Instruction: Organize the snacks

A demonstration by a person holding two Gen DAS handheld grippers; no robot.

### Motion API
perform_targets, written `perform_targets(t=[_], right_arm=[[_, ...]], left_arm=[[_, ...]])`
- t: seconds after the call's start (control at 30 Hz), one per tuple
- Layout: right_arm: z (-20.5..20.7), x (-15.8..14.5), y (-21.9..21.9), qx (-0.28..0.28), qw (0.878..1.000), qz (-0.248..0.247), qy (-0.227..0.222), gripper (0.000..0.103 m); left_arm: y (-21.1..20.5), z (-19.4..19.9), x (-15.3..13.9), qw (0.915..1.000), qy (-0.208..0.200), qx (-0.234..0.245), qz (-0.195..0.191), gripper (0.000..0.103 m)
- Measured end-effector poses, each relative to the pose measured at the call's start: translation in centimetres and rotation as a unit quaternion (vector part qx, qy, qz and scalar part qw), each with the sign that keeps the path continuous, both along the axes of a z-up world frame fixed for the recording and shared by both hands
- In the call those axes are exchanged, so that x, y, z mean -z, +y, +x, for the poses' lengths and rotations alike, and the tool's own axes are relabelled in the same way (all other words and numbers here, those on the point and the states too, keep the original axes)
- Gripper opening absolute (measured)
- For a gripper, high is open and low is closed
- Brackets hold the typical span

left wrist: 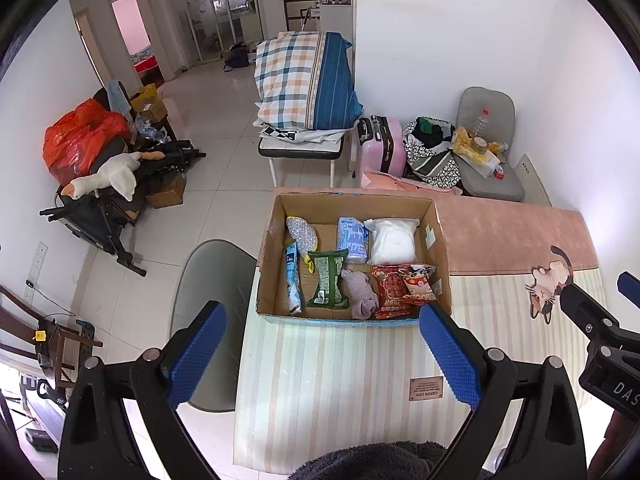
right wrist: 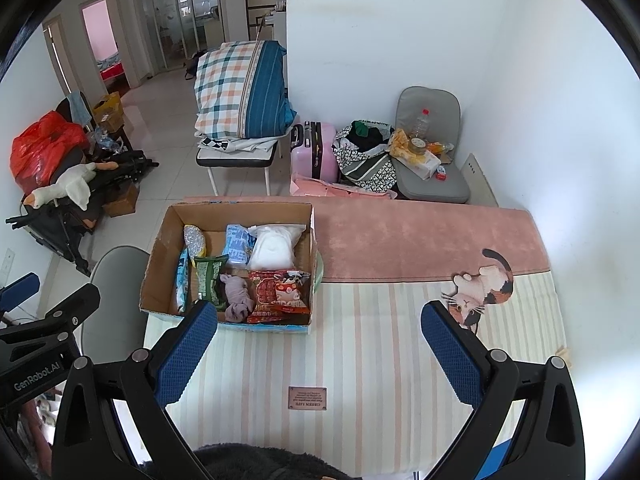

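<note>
Both held above striped mat (right wrist: 360,360), aimed forward-down | cardboard box (left wrist: 280,216) on mat, snacks inside, red packet (left wrist: 394,290) near corner | left gripper (left wrist: 320,356) spread wide, empty | right gripper (right wrist: 320,354) spread wide, empty

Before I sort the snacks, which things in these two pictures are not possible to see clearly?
- Brown cardboard box: its floor is mostly covered by packets, both views.
- Green snack packet: print too small to read, left wrist view.
- Red snack packets: they overlap, so the count is unclear, right wrist view.
- Brown label on the striped mat: text too small.
- Right gripper: only partly seen in the left view, cut by the edge.
</note>
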State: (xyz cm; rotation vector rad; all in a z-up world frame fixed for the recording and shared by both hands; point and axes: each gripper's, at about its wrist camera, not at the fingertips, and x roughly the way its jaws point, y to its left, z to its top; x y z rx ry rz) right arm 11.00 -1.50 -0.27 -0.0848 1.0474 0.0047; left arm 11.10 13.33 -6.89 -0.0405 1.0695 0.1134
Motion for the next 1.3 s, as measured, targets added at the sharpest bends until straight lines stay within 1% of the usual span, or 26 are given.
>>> perform_targets(t=[1.3], right_arm=[[0.29,-0.42,-0.14,0.002,1.0,-0.003,-0.003,0.103]], left_arm=[[-0.59,0.38,-0.47,1.0,0.0,0.002,-0.002,0.099]])
